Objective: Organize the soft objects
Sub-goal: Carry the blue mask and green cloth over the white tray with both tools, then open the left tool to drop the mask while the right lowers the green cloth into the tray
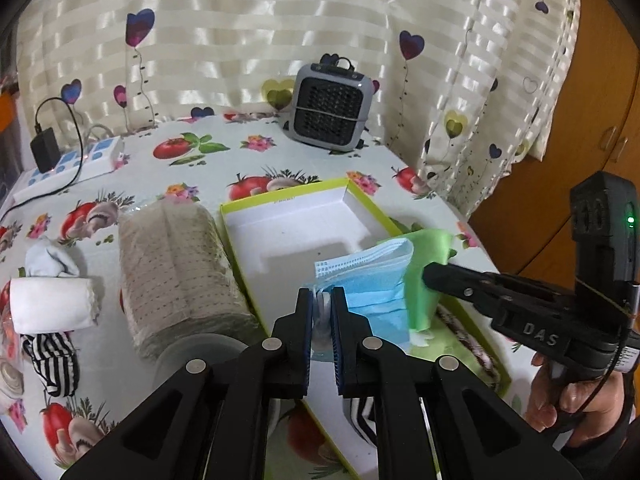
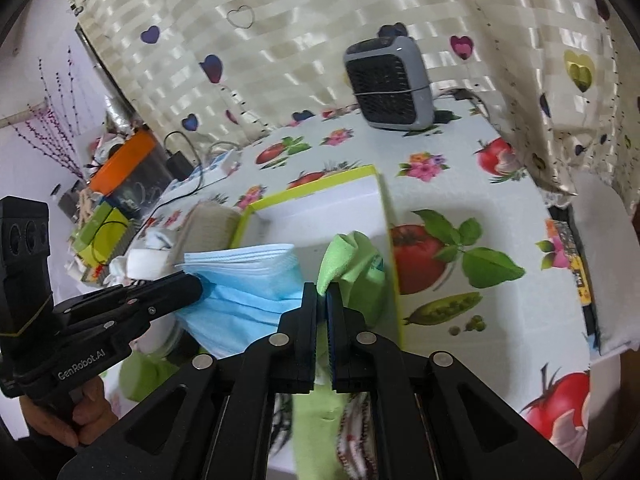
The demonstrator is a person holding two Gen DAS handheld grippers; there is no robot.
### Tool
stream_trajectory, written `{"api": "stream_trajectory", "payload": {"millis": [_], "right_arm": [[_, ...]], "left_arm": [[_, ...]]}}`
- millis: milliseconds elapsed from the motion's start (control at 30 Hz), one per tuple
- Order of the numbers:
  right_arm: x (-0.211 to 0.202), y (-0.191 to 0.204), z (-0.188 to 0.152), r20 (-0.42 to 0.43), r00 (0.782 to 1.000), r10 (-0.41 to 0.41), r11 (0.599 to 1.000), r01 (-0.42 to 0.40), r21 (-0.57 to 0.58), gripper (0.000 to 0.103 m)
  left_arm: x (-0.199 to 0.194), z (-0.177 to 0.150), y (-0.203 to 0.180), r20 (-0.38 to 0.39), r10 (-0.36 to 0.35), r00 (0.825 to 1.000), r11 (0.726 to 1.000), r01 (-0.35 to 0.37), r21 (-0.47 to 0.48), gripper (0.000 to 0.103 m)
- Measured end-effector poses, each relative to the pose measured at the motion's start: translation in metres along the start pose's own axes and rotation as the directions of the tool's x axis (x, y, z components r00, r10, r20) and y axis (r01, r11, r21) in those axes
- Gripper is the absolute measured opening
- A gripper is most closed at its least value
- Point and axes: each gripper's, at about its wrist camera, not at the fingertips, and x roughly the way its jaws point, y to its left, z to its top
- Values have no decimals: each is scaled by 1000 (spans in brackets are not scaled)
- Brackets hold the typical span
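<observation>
My left gripper [image 1: 321, 300] is shut on a stack of blue face masks [image 1: 372, 280] and holds it above the open white box with a lime rim [image 1: 280, 236]. My right gripper [image 2: 321, 300] is shut on a green cloth [image 2: 352, 260] and holds it over the box [image 2: 344, 196] beside the masks [image 2: 248, 280]. In the left wrist view the right gripper [image 1: 430, 276] comes in from the right, shut on the green cloth [image 1: 424, 264]. In the right wrist view the left gripper [image 2: 196, 282] enters from the left. A striped cloth [image 1: 468, 340] lies in the box under the green cloth.
Left of the box lie a beige roll [image 1: 176, 268], a white roll [image 1: 52, 304], a white sock [image 1: 50, 258] and a black-and-white striped cloth [image 1: 52, 360]. A grey fan heater [image 1: 328, 110] and a power strip [image 1: 72, 164] stand at the back. Curtains hang behind.
</observation>
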Motion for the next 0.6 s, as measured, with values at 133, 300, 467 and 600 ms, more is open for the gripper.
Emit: {"api": "stream_trajectory", "payload": {"millis": [133,300,467,600], "right_arm": [[-8,0,-1,22,999,-29,1000,30,-10,26],[-16,4,1,46,998,-49,998,50,-25,36],[-21,5,-1,60,997,-37,999,38,-16,36],[-23,6,-3,69,997,-28,999,29,-13,36]], "left_arm": [[3,0,1,-7,6,1000,1000,-6,-3,14],[0,1,1,9,-1,1000,1000,1,1,26],[-7,6,2,34,-10,999,1000,10,-10,27],[-12,8,5,41,-21,999,1000,22,-20,28]]}}
